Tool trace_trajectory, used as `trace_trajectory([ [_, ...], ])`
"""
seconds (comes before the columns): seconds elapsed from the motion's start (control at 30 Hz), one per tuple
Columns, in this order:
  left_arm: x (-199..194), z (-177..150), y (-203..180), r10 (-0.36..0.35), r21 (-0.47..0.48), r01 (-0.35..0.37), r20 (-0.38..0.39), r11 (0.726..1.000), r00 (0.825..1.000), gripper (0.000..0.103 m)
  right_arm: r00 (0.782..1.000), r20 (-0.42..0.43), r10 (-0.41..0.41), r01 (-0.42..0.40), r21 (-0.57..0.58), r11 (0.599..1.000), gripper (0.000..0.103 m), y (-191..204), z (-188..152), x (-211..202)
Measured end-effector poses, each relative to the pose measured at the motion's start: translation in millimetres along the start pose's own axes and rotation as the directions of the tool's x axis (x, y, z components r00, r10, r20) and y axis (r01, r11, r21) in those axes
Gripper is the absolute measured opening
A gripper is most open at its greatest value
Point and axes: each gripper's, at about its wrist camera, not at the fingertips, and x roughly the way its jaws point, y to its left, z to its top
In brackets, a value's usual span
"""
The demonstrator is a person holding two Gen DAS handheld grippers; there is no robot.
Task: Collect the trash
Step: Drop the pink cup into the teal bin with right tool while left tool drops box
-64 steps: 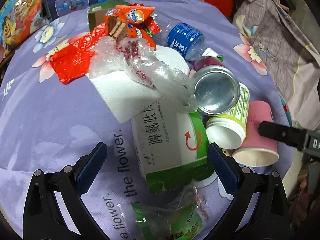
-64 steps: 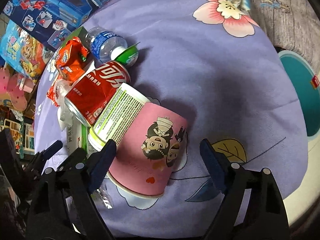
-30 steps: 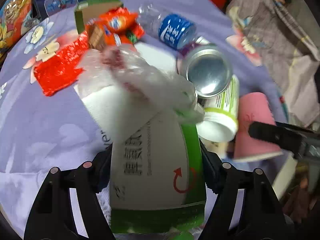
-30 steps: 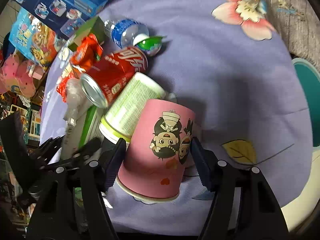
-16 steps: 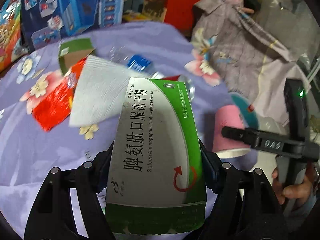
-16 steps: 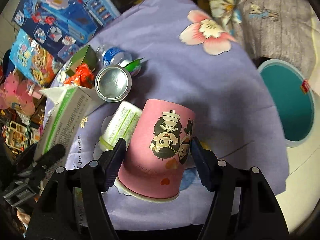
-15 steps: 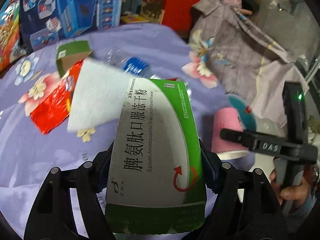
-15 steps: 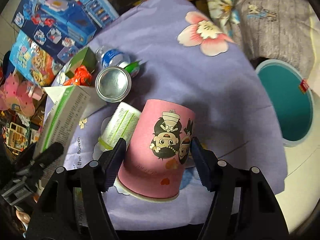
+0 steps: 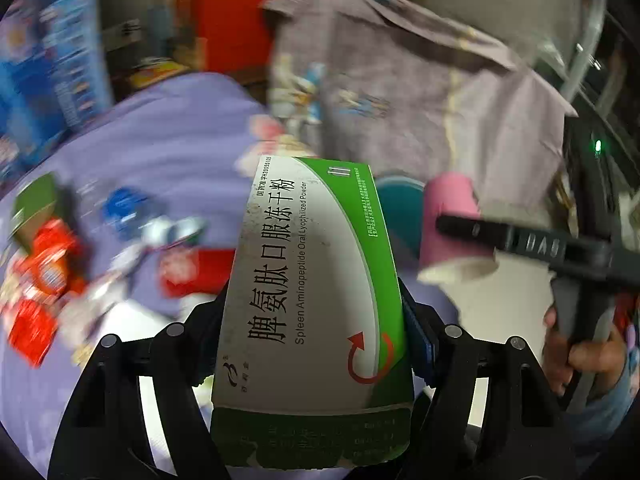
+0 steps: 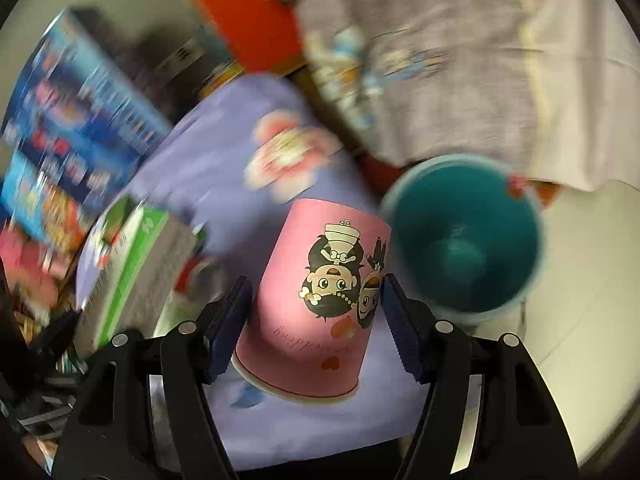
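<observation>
1. The left gripper clamps a green-and-white medicine box, lifted above the purple floral cloth.
2. The right gripper grips a pink paper cup — rim toward the camera.
3. A teal bin sits just right of the cup — beside the cloth's edge.

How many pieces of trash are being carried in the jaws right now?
2. A green-and-white medicine box is clamped in the left gripper; a pink paper cup is in the right gripper, beside the teal bin.
</observation>
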Motion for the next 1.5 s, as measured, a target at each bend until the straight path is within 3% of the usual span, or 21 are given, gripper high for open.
trace_trajectory([
  [0.27, 93.1, 40.7, -85.5, -0.049, 0.173, 0.071, -0.125, 0.982, 0.991, 0.075, 0.991, 0.034, -0.131, 0.123, 0.170, 0.978, 0.064, -109.3, 22.7, -6.2],
  [0.43, 154.2, 52.9, -116.1, -0.066, 0.184, 0.109, -0.225, 0.977, 0.972, 0.076, 0.987, -0.027, -0.159, 0.161, 0.236, 0.958, 0.064, -153.7, 21.8, 17.7],
  [0.6, 191.9, 58.1, -128.4, -0.028, 0.188, 0.083, -0.275, 0.979, 0.961, 0.080, 0.984, -0.074, -0.162, 0.176, 0.260, 0.949, 0.064, -176.5, 21.3, 36.3],
  [0.93, 190.5, 60.2, -115.9, -0.002, 0.146, 0.042, -0.262, 0.988, 0.965, 0.084, 0.984, -0.107, -0.145, 0.167, 0.239, 0.956, 0.064, -180.4, 23.6, 56.3],
  [1.0, 182.9, 59.4, -111.2, 0.007, 0.132, 0.026, -0.244, 0.991, 0.970, 0.095, 0.982, -0.117, -0.148, 0.172, 0.227, 0.959, 0.064, -177.8, 24.7, 61.9],
  [1.1, 171.5, 58.3, -102.0, 0.004, 0.104, 0.020, -0.221, 0.994, 0.975, 0.097, 0.980, -0.135, -0.148, 0.174, 0.206, 0.963, 0.065, -171.4, 28.0, 70.4],
  [1.27, 153.0, 55.5, -84.8, -0.022, 0.043, 0.032, -0.209, 0.999, 0.978, 0.099, 0.976, -0.153, -0.155, 0.181, 0.168, 0.969, 0.076, -154.0, 31.2, 75.0],
  [1.5, 132.7, 47.5, -69.4, -0.031, 0.013, 0.034, -0.190, 0.999, 0.981, 0.099, 0.970, -0.156, -0.185, 0.210, 0.158, 0.965, 0.080, -140.8, 30.2, 65.4],
])
